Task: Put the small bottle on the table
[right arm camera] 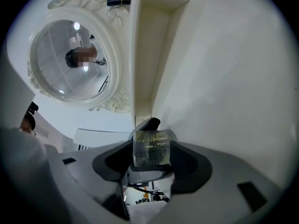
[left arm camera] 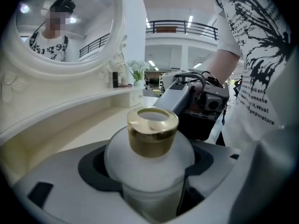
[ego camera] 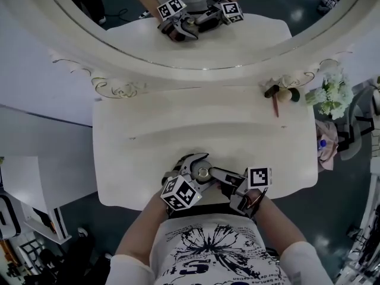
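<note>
**Both grippers clamping the small bottle upright over the table's front edge**

The left gripper [ego camera: 191,177] is closing on the small bottle [left arm camera: 149,160] at a middling spread. In the left gripper view its dark pads are pressing against both sides of the rounded frosted white body, which is filling the hollow between the jaws. The right gripper [right arm camera: 150,155] is reaching in from the opposite side. In the right gripper view its jaws are also standing at a middling width, with the bottle's clear glass lower part, which carries fine print, sitting between the pads and touching both of them. So the two tools are gripping the same bottle at once, their jaw tips lying just beside each other.

The bottle is standing upright with its long axis running vertically. Its gold cap [ego camera: 203,173] is pointing straight up toward the head camera, which is looking down on the cap's round top, and its base is facing down toward the table [ego camera: 178,129]. The bottle is sitting over the cream tabletop near the front edge, close to the person's body and well apart from the mirror [ego camera: 196,22] at the back. Whether the base is touching the tabletop cannot be told, because the jaws are covering it.
</note>
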`<state>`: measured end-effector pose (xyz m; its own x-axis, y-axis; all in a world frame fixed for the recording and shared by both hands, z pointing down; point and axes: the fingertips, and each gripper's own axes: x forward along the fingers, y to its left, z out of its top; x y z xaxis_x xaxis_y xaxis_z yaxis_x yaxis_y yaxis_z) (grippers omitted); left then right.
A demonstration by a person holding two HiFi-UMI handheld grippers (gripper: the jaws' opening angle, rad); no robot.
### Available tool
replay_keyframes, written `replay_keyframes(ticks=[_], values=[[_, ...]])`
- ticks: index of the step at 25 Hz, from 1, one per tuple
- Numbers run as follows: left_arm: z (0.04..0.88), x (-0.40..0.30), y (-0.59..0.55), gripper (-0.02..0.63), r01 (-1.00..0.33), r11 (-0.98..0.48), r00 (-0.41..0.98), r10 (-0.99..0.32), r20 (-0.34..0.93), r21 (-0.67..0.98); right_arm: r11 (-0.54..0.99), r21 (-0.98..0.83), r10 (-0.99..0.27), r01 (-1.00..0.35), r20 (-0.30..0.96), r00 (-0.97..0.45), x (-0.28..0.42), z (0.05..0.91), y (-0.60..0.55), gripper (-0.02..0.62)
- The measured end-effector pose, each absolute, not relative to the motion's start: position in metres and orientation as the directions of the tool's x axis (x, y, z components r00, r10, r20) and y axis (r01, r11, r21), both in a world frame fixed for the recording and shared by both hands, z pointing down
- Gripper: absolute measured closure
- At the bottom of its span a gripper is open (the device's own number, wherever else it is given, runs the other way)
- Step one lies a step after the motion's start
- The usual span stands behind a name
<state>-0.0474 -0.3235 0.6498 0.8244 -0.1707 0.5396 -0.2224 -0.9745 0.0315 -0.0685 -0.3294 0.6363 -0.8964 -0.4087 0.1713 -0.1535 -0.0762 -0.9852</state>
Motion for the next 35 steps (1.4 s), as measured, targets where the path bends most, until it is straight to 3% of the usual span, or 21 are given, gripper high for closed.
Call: replay_keyframes(ticks=[5,9,12,16,19,22,23,24,25,26,35], values=[[0.649,-0.049,-0.323,0.252,-0.252,-0.966,0.818,-0.183,0.545,0.053,-0.063,-0.985,-0.424,-0.163,0.174,-0.889,-0.068,0.634,-0.330,0.339],[0.648,-0.061,-0.323,0.252,-0.294,-0.955,0.794,-0.221,0.566,0.039,-0.159,-0.967,-0.437,-0.198,0.249,-0.864,-0.064,0.640,-0.323,0.351],[0.640,-0.074,-0.321,0.252,-0.334,-0.942,0.792,-0.258,0.553,0.039,-0.171,-0.965,-0.456,-0.200,0.258,-0.852,-0.061,0.634,-0.323,0.398],[0.636,-0.102,-0.316,0.252,-0.405,-0.909,0.786,-0.292,0.545,0.097,-0.125,-0.980,-0.522,-0.152,0.196,-0.830,-0.055,0.615,-0.332,0.533],[0.631,-0.124,-0.312,0.252,-0.460,-0.878,0.779,-0.326,0.536,0.135,-0.113,-0.981,-0.553,-0.160,0.196,-0.809,-0.049,0.605,-0.336,0.542],[0.612,-0.141,-0.314,0.254,-0.520,-0.845,0.770,-0.400,0.497,0.127,-0.075,-0.964,-0.564,-0.256,0.253,-0.786,-0.044,0.599,-0.337,0.557],[0.604,-0.146,-0.317,0.276,-0.547,-0.829,0.760,-0.436,0.482,0.112,-0.072,-0.950,-0.568,-0.303,0.289,-0.771,-0.041,0.599,-0.337,0.560],[0.595,-0.151,-0.323,0.349,-0.581,-0.809,0.743,-0.480,0.466,0.092,-0.064,-0.934,-0.574,-0.352,0.323,-0.753,-0.038,0.599,-0.337,0.565],[0.586,-0.157,-0.330,0.477,-0.615,-0.785,0.724,-0.526,0.447,0.072,-0.045,-0.915,-0.582,-0.400,0.349,-0.734,-0.034,0.598,-0.339,0.569],[0.577,-0.161,-0.336,0.547,-0.644,-0.763,0.708,-0.564,0.425,0.060,-0.020,-0.894,-0.592,-0.447,0.371,-0.716,-0.031,0.597,-0.341,0.572],[0.530,-0.175,-0.363,0.588,-0.724,-0.690,0.654,-0.673,0.345,0.027,0.203,-0.639,-0.691,-0.742,0.444,-0.571,-0.014,0.558,-0.361,0.578]])
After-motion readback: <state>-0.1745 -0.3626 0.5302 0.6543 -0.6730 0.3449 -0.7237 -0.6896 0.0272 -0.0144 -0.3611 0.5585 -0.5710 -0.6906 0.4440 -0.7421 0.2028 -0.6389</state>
